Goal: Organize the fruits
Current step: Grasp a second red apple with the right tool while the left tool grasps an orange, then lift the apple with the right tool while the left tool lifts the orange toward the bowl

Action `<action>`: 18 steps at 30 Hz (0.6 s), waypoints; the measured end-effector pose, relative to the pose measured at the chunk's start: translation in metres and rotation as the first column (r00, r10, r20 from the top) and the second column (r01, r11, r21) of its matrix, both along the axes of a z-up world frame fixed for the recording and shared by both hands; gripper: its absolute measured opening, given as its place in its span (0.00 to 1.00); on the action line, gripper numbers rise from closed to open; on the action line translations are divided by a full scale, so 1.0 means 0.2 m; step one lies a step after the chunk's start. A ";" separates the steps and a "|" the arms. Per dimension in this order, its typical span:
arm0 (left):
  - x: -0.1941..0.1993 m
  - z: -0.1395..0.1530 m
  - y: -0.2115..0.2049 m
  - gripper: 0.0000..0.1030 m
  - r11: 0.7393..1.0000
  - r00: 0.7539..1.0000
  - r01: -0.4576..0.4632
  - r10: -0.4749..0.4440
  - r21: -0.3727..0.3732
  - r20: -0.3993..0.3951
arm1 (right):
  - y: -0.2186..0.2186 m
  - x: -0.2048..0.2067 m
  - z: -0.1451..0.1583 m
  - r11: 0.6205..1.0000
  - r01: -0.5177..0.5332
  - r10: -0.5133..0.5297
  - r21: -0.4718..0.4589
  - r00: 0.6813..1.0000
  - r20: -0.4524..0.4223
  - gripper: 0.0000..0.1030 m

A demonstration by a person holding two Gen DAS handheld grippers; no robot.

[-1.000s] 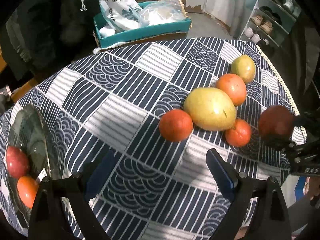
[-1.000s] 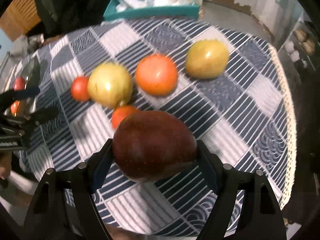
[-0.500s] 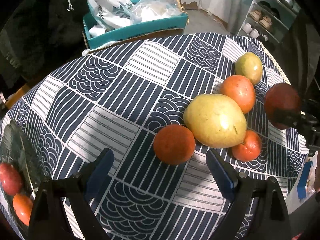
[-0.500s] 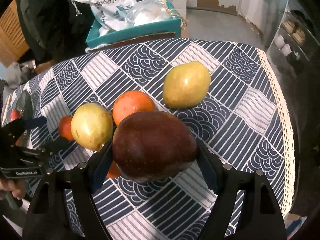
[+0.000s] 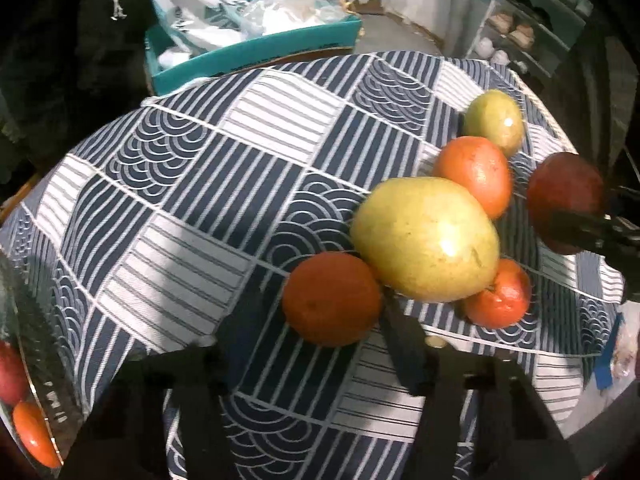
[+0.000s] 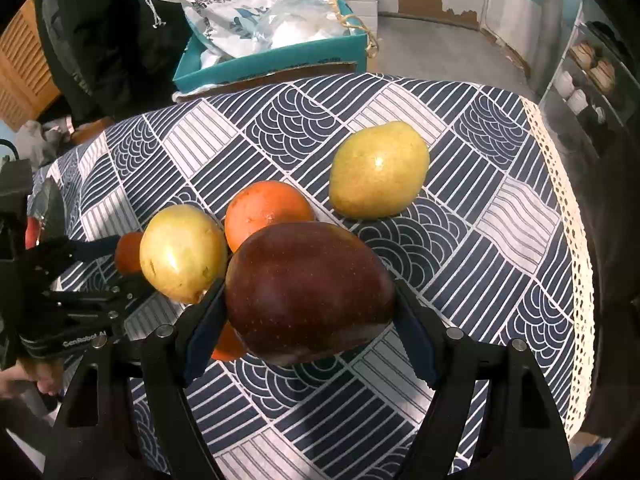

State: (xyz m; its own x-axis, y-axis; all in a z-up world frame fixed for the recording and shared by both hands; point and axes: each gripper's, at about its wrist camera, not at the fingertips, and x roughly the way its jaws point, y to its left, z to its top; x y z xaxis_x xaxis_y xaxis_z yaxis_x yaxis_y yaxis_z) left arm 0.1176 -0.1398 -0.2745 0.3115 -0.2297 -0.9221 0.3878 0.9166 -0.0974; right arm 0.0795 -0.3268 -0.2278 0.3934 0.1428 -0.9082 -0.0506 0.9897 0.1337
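My right gripper (image 6: 310, 322) is shut on a dark red apple (image 6: 308, 290) and holds it above the patterned tablecloth (image 6: 460, 240); the apple also shows at the right of the left wrist view (image 5: 566, 196). My left gripper (image 5: 312, 340) is open, its fingers on either side of an orange (image 5: 332, 298). Behind the orange lie a large yellow pear (image 5: 426, 244), a small orange (image 5: 500, 294), a bigger orange (image 5: 474, 174) and a green-yellow pear (image 5: 496, 122). A glass plate (image 5: 28, 312) at the far left holds a red fruit and an orange one.
A teal box (image 6: 276, 60) with white bags stands beyond the table's far edge. The table's lace edge (image 6: 568, 208) runs down the right. A shelf with shoes (image 5: 520, 28) stands at the back right.
My left gripper has moved forward and right, so the orange now sits between its fingers. My right gripper has lifted the dark red apple higher above the table.
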 end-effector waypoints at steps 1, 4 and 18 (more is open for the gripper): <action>0.00 0.00 -0.01 0.45 1.000 1.000 0.005 -0.005 -0.001 -0.001 | 0.00 0.00 0.00 1.000 -0.001 0.001 -0.002 1.000 0.000 0.77; -0.03 0.01 -0.02 0.45 1.000 1.000 0.010 -0.011 0.028 0.016 | 0.01 0.00 0.01 1.000 -0.005 0.005 -0.009 1.000 0.006 0.77; -0.13 0.24 0.05 0.44 0.999 0.994 -0.036 0.039 -0.030 0.100 | 0.09 -0.02 0.18 0.999 -0.027 0.031 -0.033 0.993 0.110 0.77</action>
State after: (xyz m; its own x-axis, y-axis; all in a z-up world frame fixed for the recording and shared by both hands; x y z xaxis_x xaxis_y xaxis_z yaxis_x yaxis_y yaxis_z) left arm 0.0915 -0.1296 -0.2260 0.4111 -0.2414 -0.8791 0.3621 0.9282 -0.0856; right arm 0.0748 -0.3088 -0.1918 0.4874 0.1273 -0.8638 -0.0919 0.9913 0.0942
